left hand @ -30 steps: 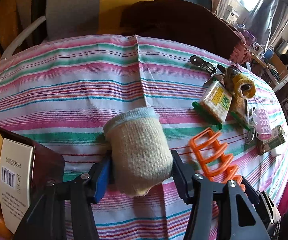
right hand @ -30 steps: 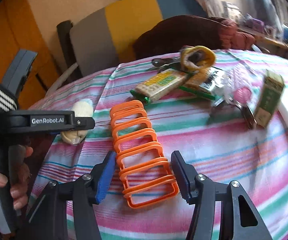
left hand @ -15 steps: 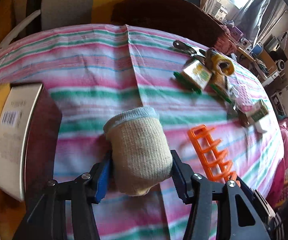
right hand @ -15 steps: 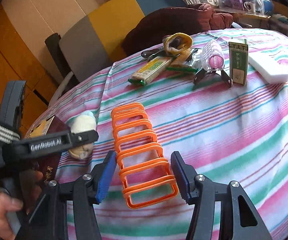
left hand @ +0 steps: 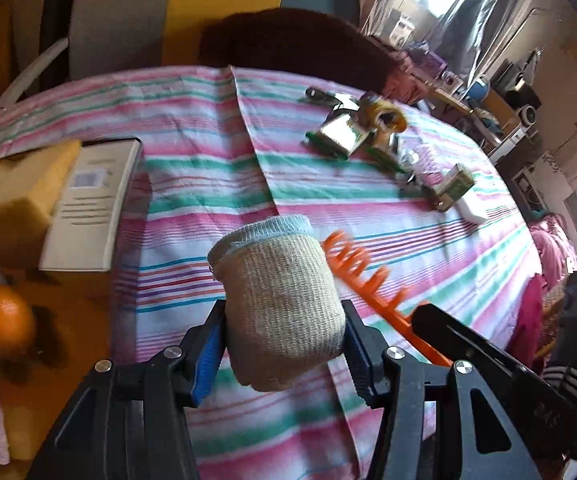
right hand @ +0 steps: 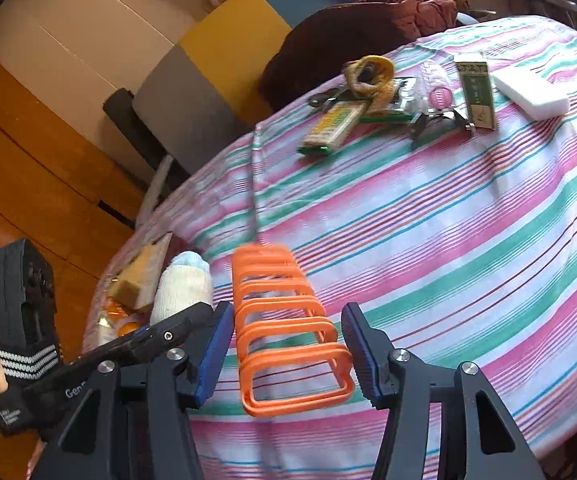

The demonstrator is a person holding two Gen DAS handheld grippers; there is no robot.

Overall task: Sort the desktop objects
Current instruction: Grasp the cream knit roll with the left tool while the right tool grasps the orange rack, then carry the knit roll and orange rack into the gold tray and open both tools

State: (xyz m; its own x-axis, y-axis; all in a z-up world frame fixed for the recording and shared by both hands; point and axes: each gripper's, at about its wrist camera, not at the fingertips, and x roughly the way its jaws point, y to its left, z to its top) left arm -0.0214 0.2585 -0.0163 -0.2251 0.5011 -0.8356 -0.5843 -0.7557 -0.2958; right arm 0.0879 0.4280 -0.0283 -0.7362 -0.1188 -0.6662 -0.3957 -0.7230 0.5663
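Observation:
My left gripper (left hand: 284,346) is shut on a rolled beige sock with a pale blue cuff (left hand: 278,304) and holds it above the striped tablecloth (left hand: 192,184). The sock also shows in the right wrist view (right hand: 184,288). My right gripper (right hand: 288,354) is shut on an orange plastic rack (right hand: 284,328), lifted off the cloth and blurred; the rack also shows in the left wrist view (left hand: 364,276). A brown box (left hand: 48,300) at the left table edge holds a yellow sponge (left hand: 16,192), a white carton (left hand: 92,204) and an orange (left hand: 6,320).
Far across the table lie snack packs (right hand: 334,126), a yellow tape roll (right hand: 368,74), a green box (right hand: 474,94), a white eraser block (right hand: 530,92), a pink roller (right hand: 436,92) and scissors (left hand: 324,96). A chair with dark clothing (right hand: 328,40) stands behind the table.
Both grippers have risen and drawn back left with their loads. The brown box with sponge and orange has come more fully into the left wrist view.

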